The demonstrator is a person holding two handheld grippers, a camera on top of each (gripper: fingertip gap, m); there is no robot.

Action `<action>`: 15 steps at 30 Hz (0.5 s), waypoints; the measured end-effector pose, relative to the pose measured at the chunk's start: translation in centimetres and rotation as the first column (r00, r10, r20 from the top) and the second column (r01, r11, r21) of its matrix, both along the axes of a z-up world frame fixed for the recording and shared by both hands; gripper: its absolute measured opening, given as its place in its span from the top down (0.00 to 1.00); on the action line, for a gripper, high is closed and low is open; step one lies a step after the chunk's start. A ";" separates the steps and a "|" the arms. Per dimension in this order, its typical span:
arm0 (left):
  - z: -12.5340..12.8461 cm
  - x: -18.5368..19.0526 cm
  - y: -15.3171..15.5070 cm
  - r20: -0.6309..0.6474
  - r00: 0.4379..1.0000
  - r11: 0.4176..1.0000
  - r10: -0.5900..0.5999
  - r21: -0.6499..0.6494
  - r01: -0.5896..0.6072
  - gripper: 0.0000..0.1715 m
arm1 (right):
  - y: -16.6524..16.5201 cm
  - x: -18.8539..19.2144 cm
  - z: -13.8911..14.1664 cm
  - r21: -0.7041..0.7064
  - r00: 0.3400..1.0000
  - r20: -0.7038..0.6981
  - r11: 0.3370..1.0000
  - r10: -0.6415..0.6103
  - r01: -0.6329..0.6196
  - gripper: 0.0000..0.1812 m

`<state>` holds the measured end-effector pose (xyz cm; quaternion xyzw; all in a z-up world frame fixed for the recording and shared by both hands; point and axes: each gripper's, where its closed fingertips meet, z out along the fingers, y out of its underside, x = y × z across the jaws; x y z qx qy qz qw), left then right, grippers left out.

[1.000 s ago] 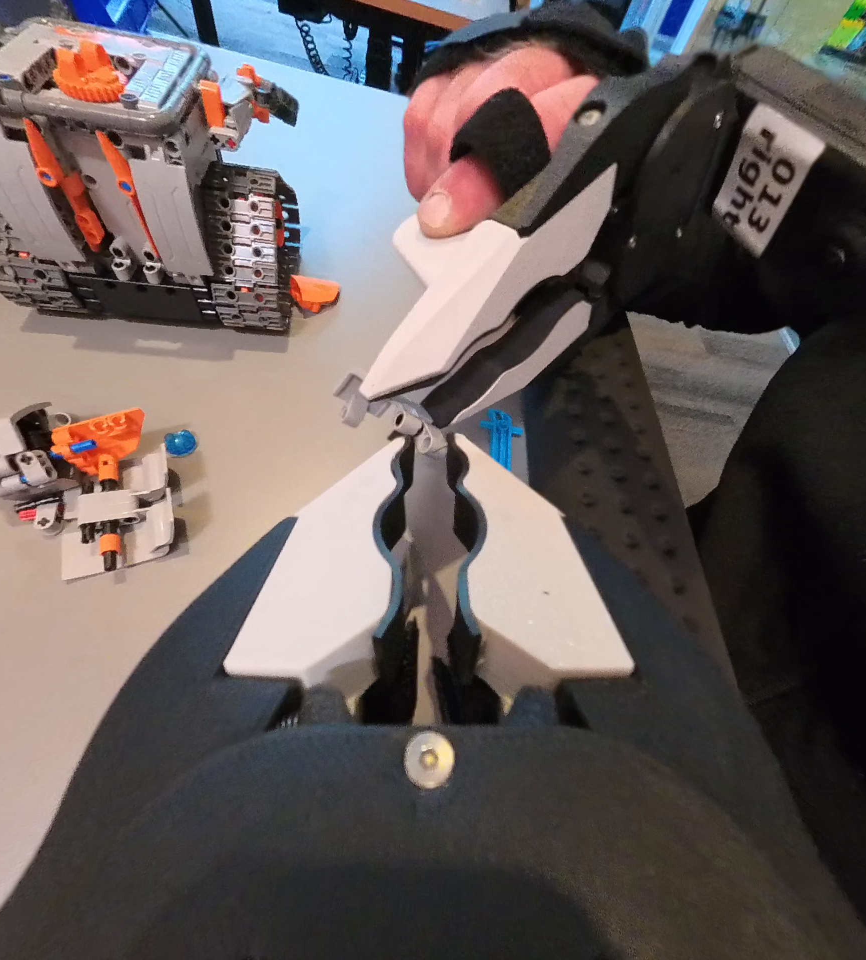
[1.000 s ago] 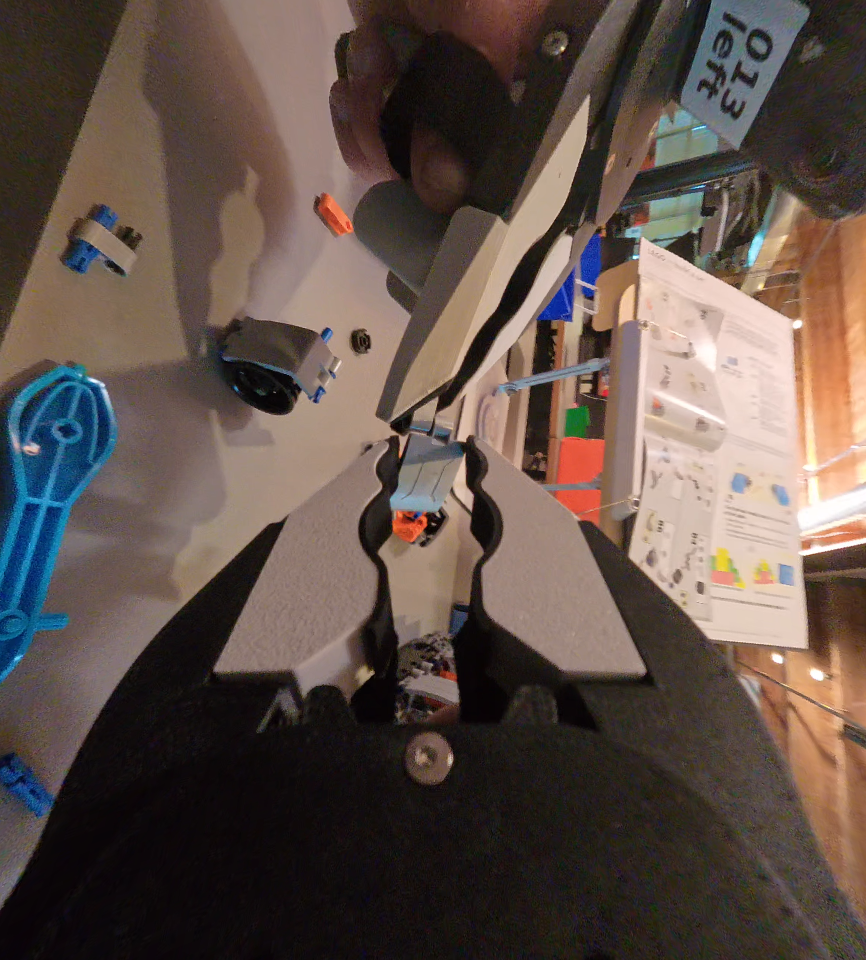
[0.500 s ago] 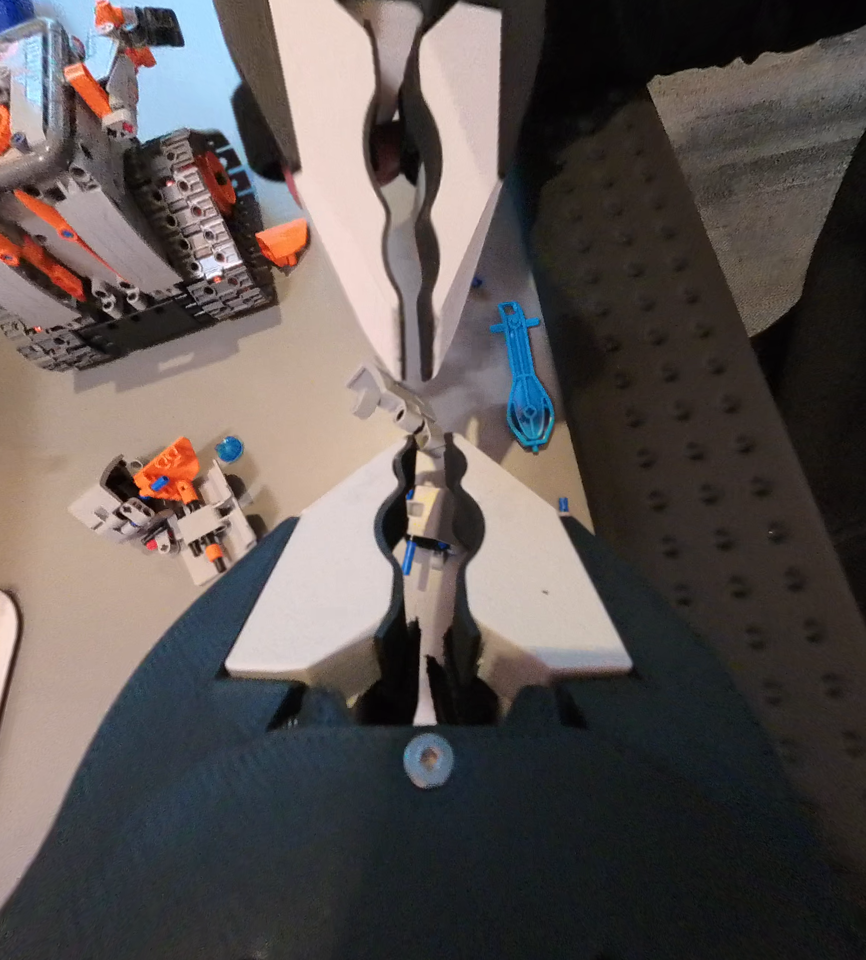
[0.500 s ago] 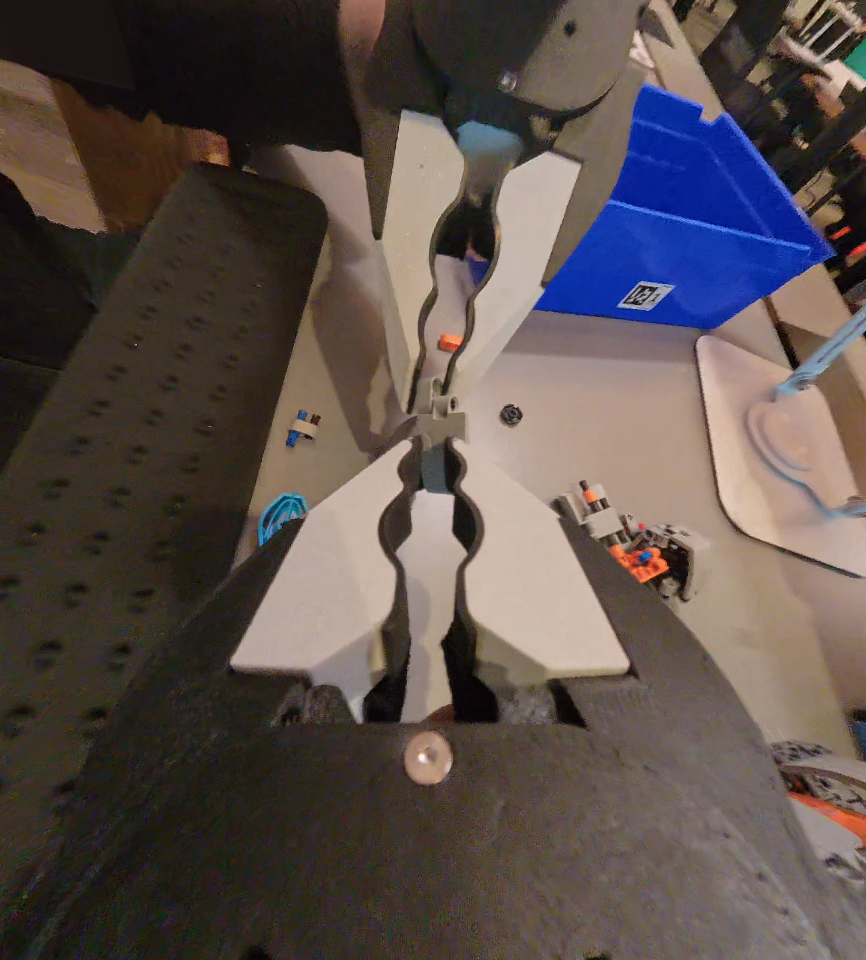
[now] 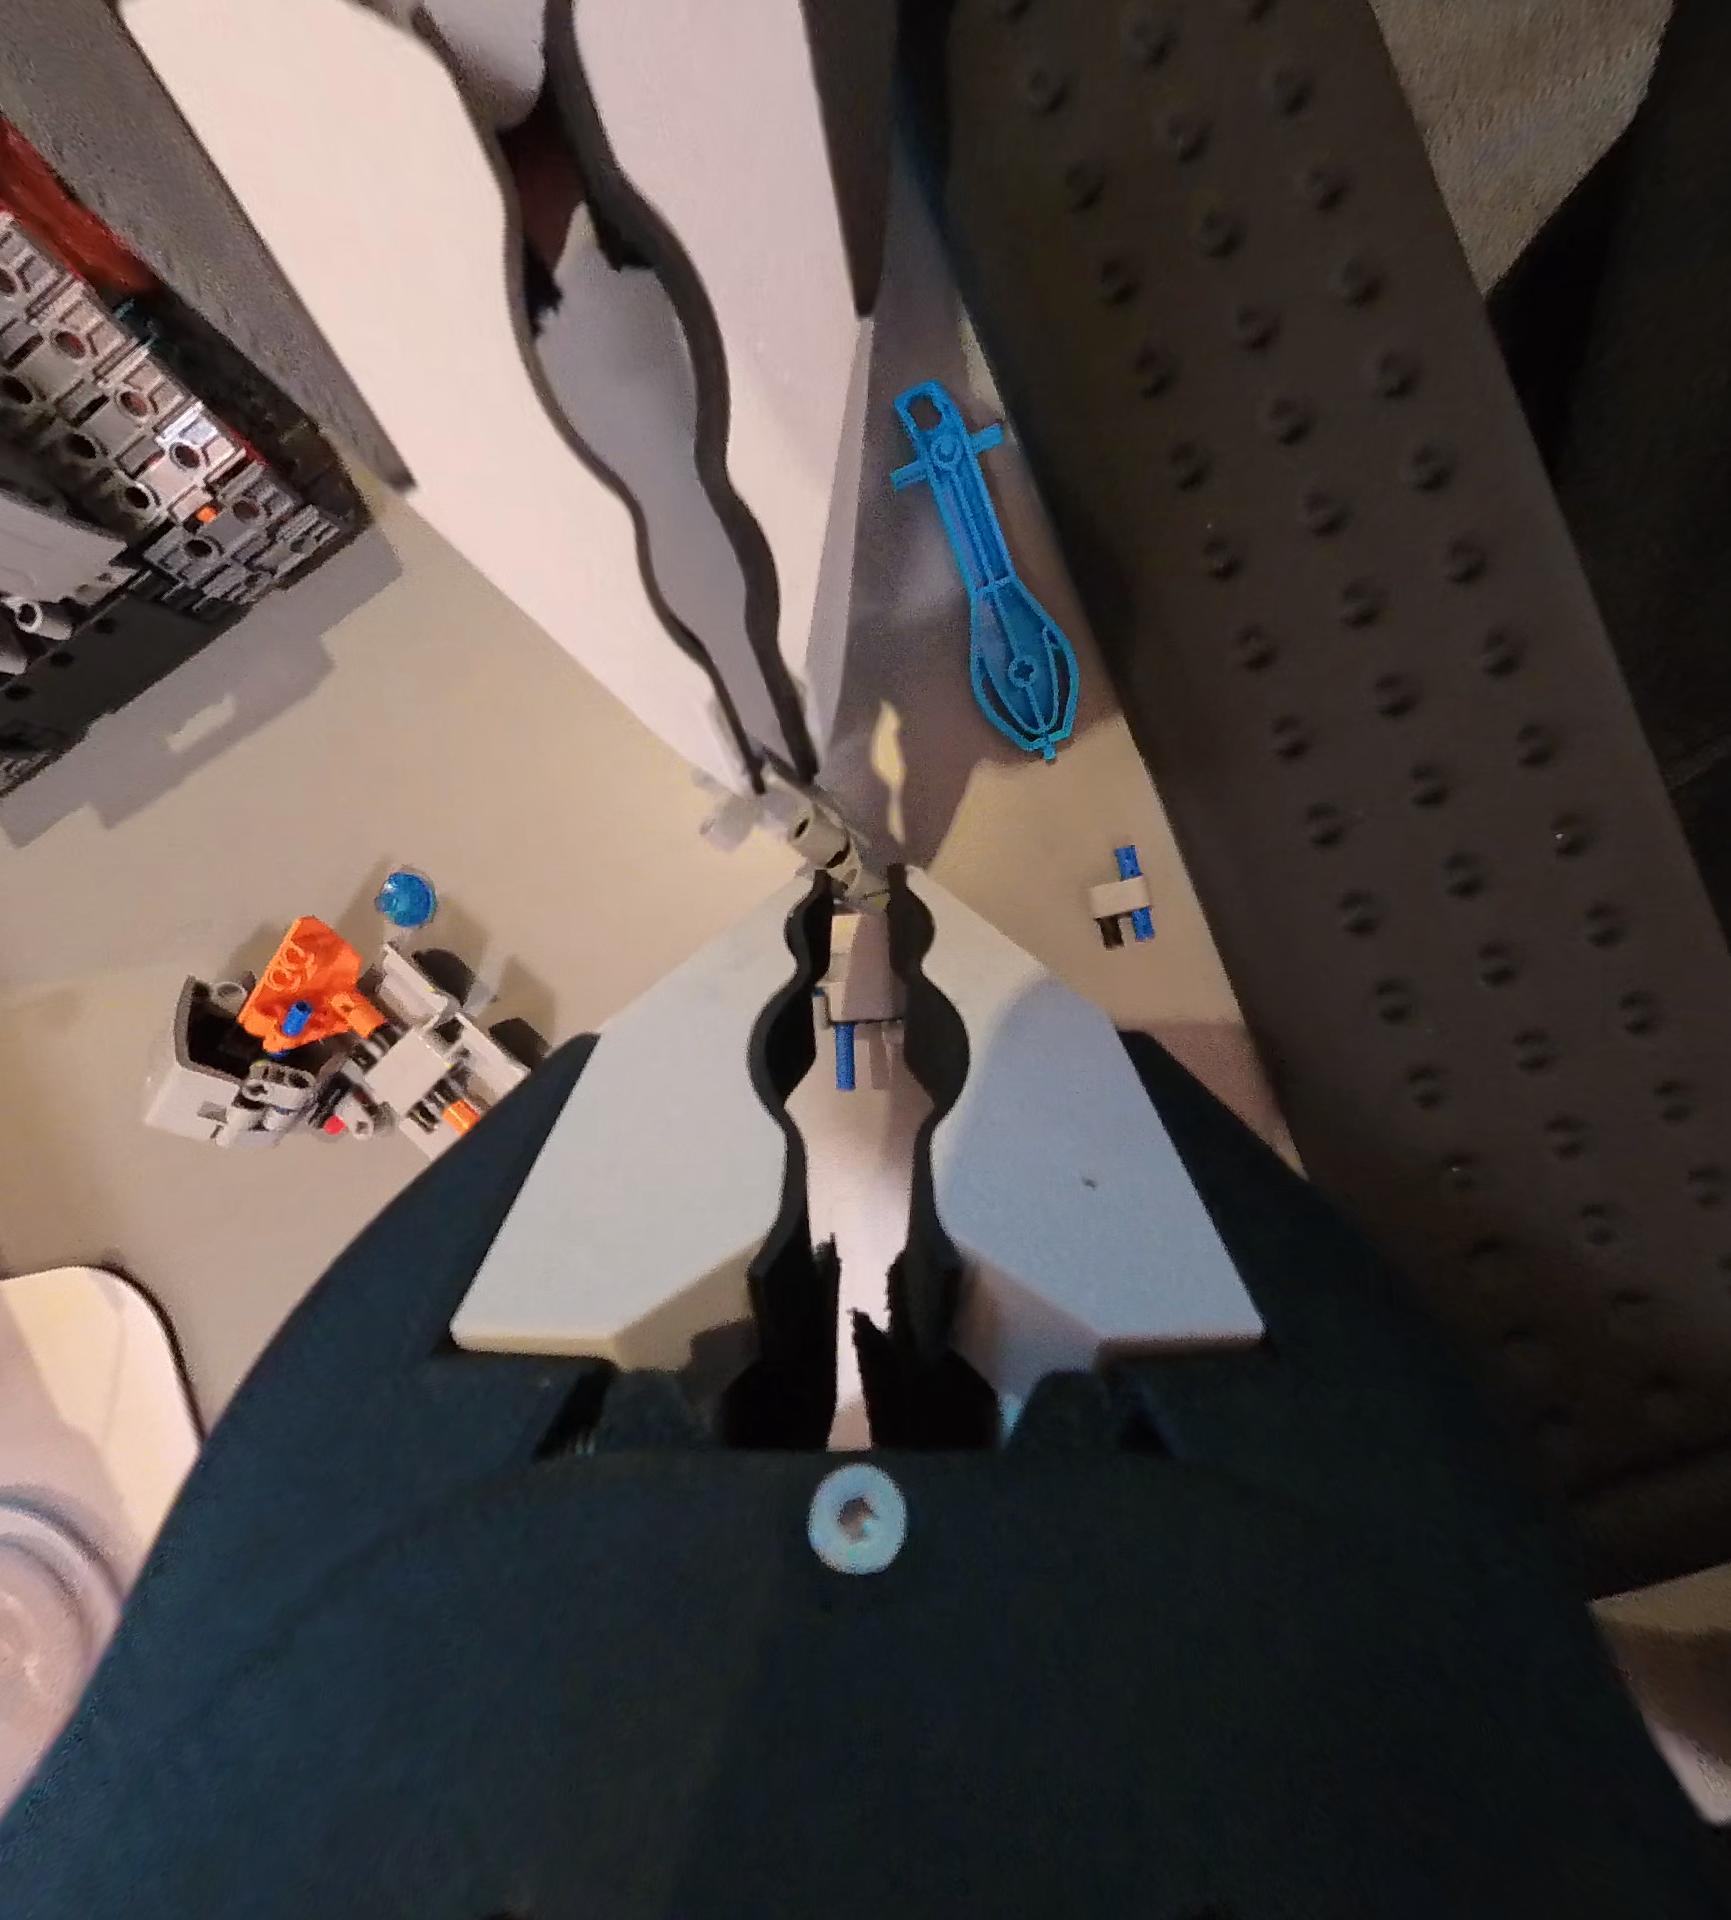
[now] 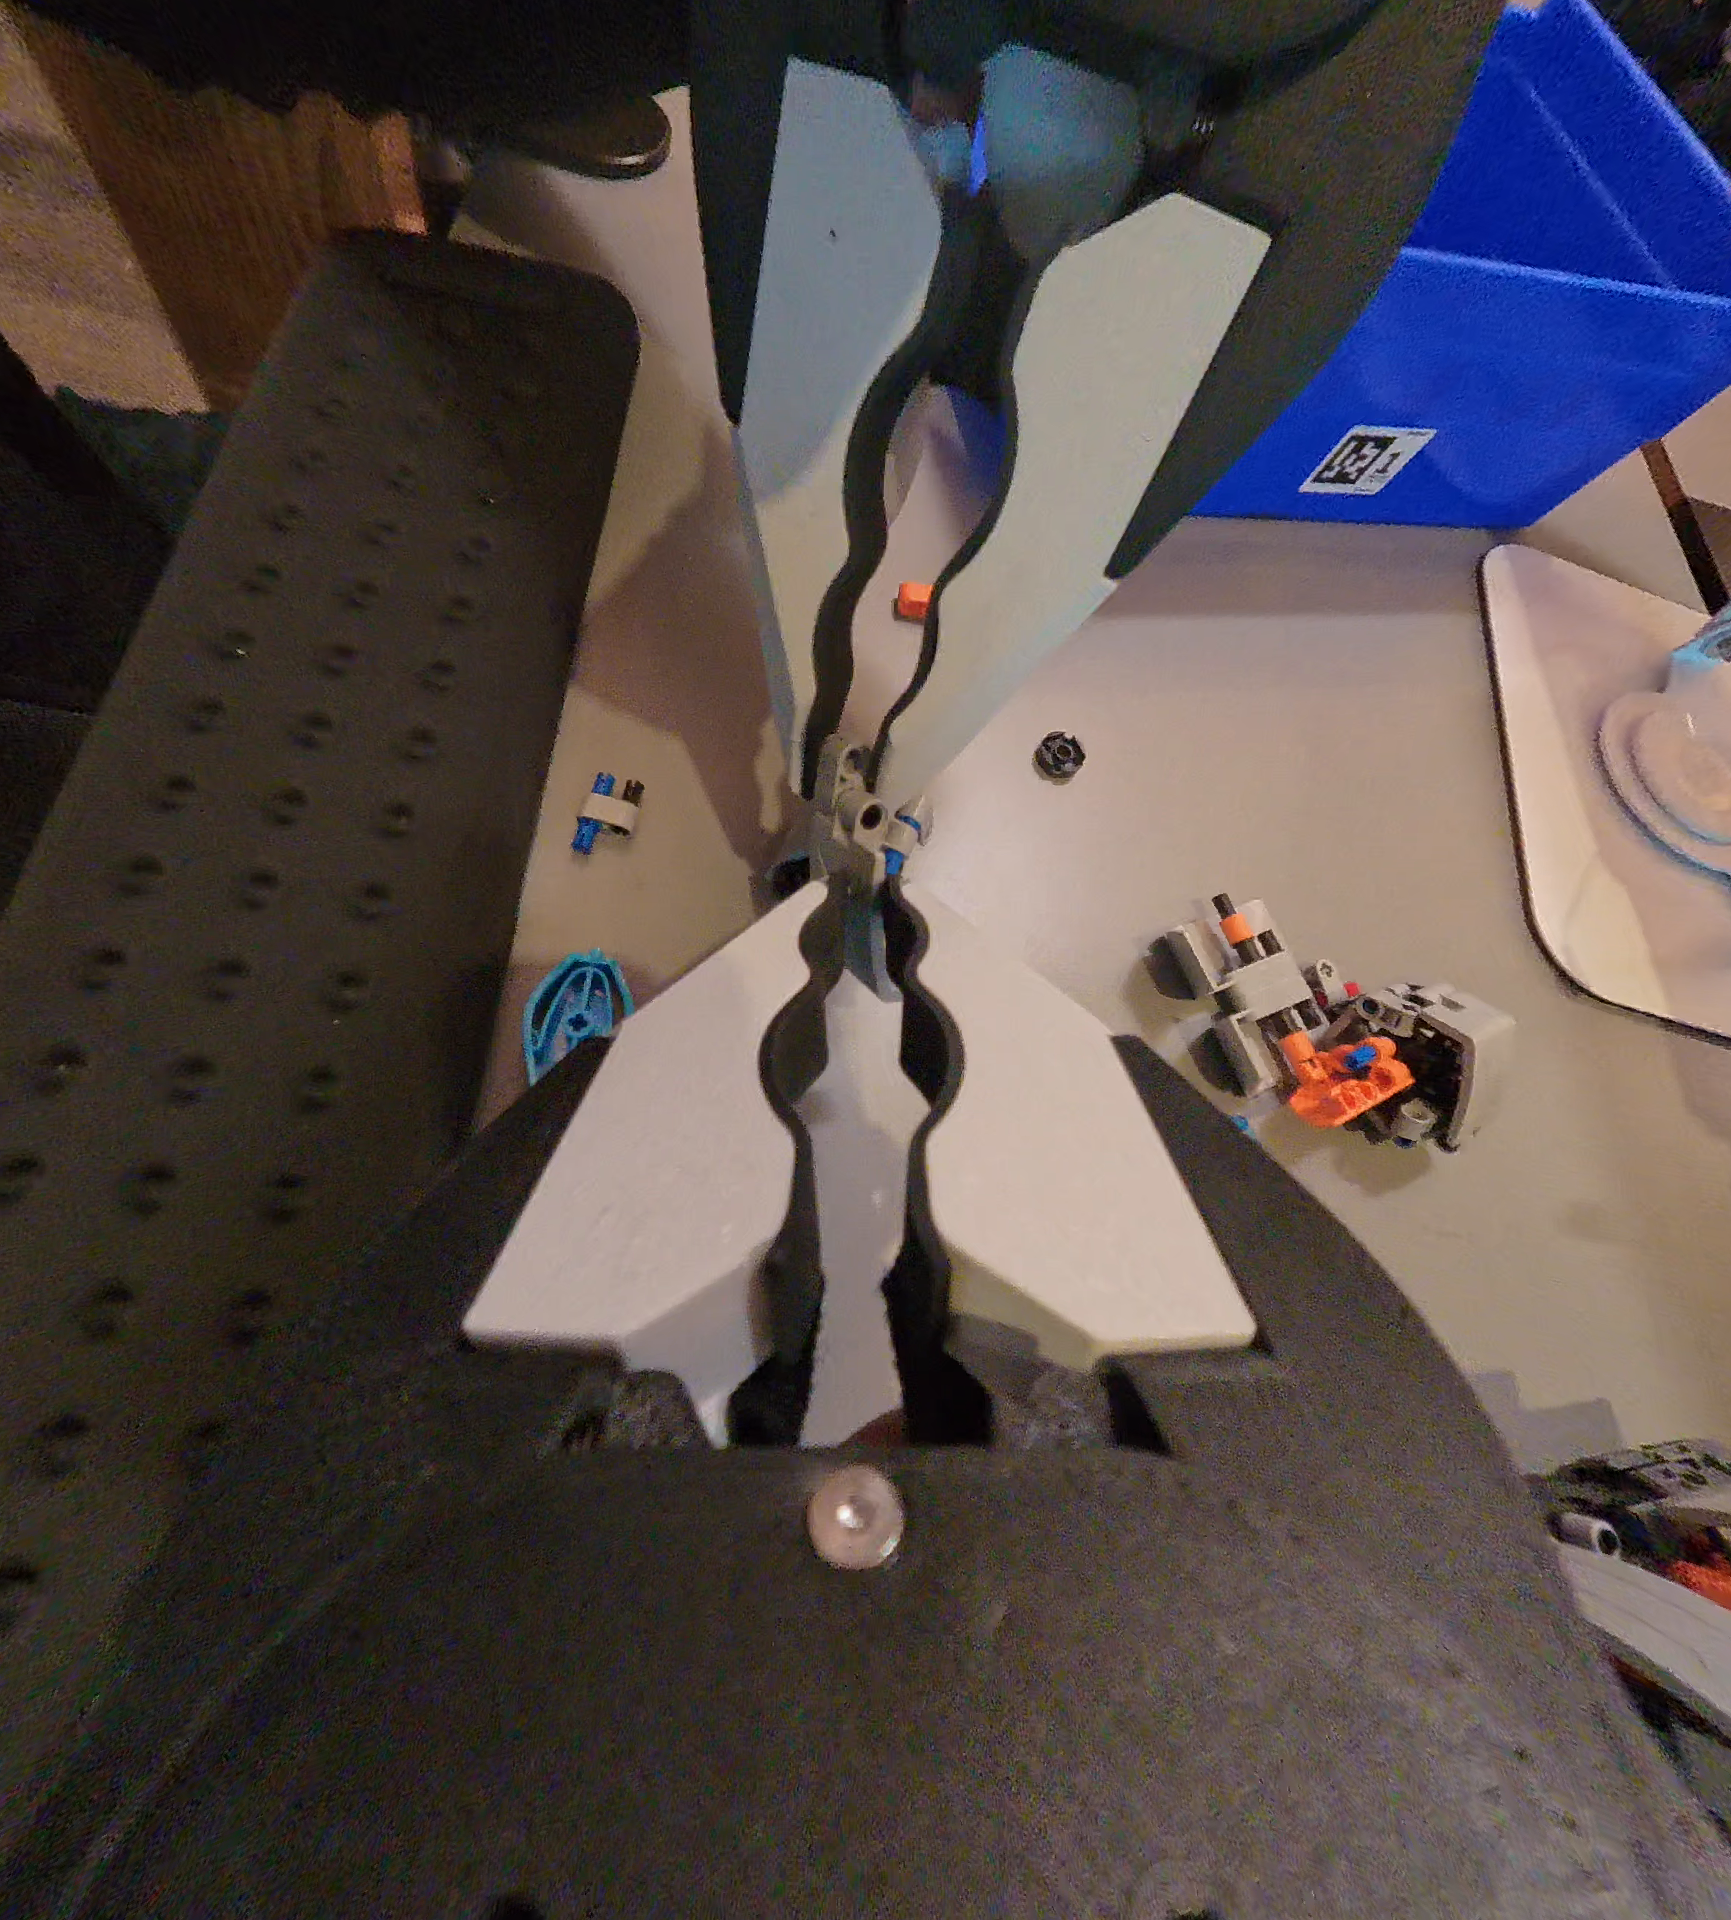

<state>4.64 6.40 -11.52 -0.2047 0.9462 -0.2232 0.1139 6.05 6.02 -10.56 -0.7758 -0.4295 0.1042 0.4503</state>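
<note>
A small grey connector piece (image 5: 801,823) with a blue pin hangs above the table between two grippers that meet tip to tip. My left gripper (image 5: 856,885) is shut on its near end. My right gripper comes down from the top of the left wrist view and pinches the far end. In the right wrist view my right gripper (image 6: 856,896) is shut on the same grey piece (image 6: 856,826), and the left gripper grips it from above. A light part with a blue pin (image 5: 859,1003) shows in the gap between the left fingers.
On the grey table lie a blue flat tool (image 5: 1012,623), a white bit with blue pins (image 6: 606,816), a grey and orange sub-assembly (image 6: 1344,1039), a black round stud (image 6: 1058,753) and a tracked model (image 5: 61,468). A black perforated pad (image 6: 269,831) borders the table; a blue bin (image 6: 1515,312) and white base plate (image 6: 1609,831) stand beyond. The left tips stand about 12 cm off the black round stud (image 6: 1058,753).
Both grippers have swung from an angled meeting to straight tip to tip and drawn closer. The grey piece stays held by both. The hand on the right gripper has left view.
</note>
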 end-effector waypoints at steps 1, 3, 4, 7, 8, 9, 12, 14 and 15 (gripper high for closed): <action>0.0 0.2 0.0 0.002 1.000 1.000 -0.004 0.013 0.004 0.95 | 0.0 0.0 -0.3 -0.014 1.000 0.006 1.000 0.000 0.000 0.98; 0.3 0.4 -0.1 -0.001 1.000 1.000 -0.011 0.014 0.011 0.96 | -0.2 -0.1 -0.6 -0.043 1.000 -0.015 0.999 0.010 -0.011 1.00; 0.6 0.6 -0.1 0.006 1.000 1.000 -0.013 0.005 0.013 0.97 | -0.2 -0.2 -0.7 -0.054 0.999 -0.035 0.998 0.013 -0.015 1.00; 1.1 0.6 0.0 0.001 1.000 0.999 -0.031 -0.008 0.031 0.97 | 0.0 0.1 -0.2 -0.053 0.998 -0.063 0.999 -0.004 0.000 0.95; 1.3 0.8 0.0 0.009 1.000 0.999 -0.029 -0.012 0.029 0.97 | 0.0 0.3 0.0 -0.041 0.998 -0.061 0.999 -0.008 0.006 0.95; 1.4 0.8 -0.1 0.005 1.000 0.999 -0.029 -0.027 0.029 0.97 | 0.0 0.4 0.2 -0.033 0.998 -0.063 0.999 -0.011 0.009 0.94; 1.4 1.3 0.1 0.014 1.000 0.999 -0.003 -0.049 0.004 0.97 | 0.0 0.2 0.5 -0.014 0.998 -0.068 1.000 -0.006 0.005 0.92; 1.6 1.5 -0.1 0.012 1.000 0.996 0.011 -0.089 -0.010 0.97 | 0.1 0.1 0.2 -0.009 0.999 -0.037 1.000 -0.007 0.007 0.92; 1.7 1.7 -0.1 0.010 1.000 0.993 0.027 -0.112 -0.026 0.97 | 0.1 0.2 -0.1 -0.010 1.000 -0.017 1.000 -0.011 0.011 0.92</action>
